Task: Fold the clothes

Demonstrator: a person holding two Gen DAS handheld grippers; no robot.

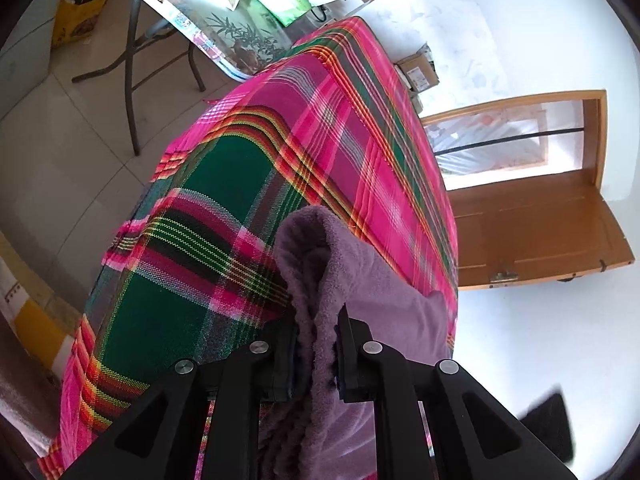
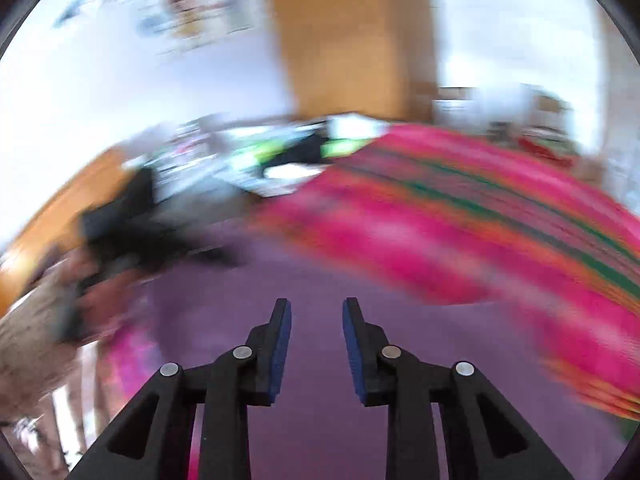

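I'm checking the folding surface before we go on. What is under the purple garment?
The purple garment lies on a pink and green plaid cloth, with the left gripper shut on a fold of it. What the cloth covers is hidden, both beneath the garment and elsewhere.

Left hand-held gripper [image 1: 316, 344] clamped on purple fabric [image 1: 360, 280]; right hand-held gripper [image 2: 317, 344] jaws apart, nothing between
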